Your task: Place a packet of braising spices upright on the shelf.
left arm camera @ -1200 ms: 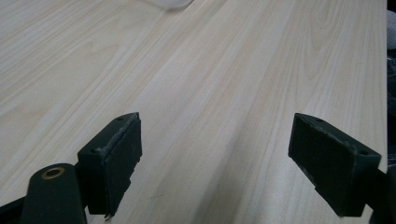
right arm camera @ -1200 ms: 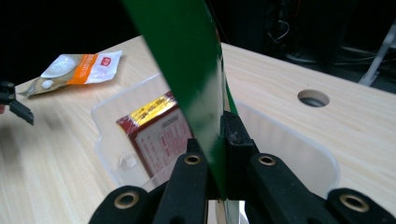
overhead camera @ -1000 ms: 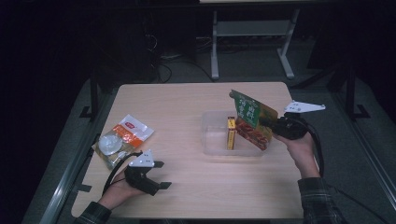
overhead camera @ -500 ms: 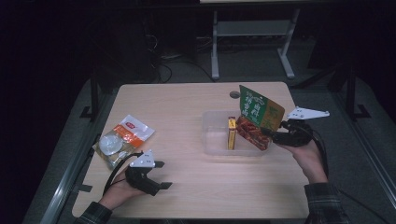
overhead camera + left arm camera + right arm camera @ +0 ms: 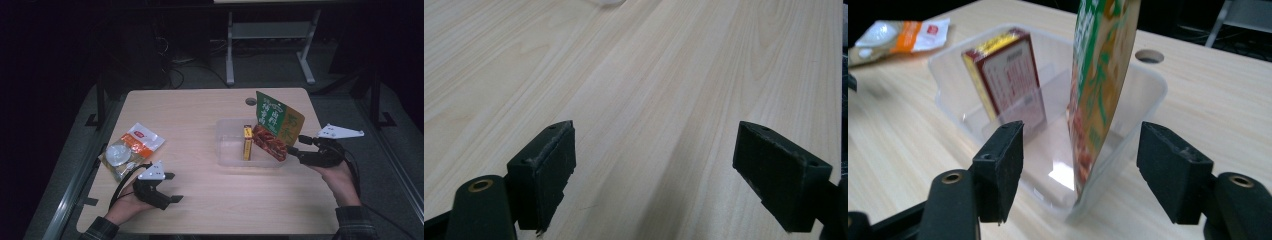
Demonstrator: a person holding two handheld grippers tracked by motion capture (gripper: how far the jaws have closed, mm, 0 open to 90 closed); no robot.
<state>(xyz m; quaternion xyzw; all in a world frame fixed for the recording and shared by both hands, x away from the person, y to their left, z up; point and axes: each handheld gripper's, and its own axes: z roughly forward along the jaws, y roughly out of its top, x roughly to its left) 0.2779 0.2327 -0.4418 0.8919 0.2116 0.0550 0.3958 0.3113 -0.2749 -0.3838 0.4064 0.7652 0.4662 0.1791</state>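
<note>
A green and red snack bag (image 5: 277, 125) stands upright in the clear plastic container (image 5: 225, 145), leaning at its right end. A yellow and red box (image 5: 247, 142) stands in the container beside it. My right gripper (image 5: 296, 146) sits just right of the container; its jaws have just been opening. In the right gripper view the bag (image 5: 1098, 75) rises ahead of my right gripper (image 5: 1080, 170), in line with the gap between its pads, which do not touch it. The box (image 5: 1008, 75) stands behind the container wall (image 5: 948, 70). My left gripper (image 5: 174, 187) rests open at the front left, over bare wood (image 5: 654, 175).
An orange and white packet (image 5: 131, 150) lies at the table's left edge, also far off in the right gripper view (image 5: 898, 37). A round cable hole (image 5: 251, 101) sits behind the container. Metal frame legs stand on the floor beyond the table.
The right gripper has let go of the snack bag and drawn back to the right. The bag now stands more upright in the container. The left hand has stayed put.
</note>
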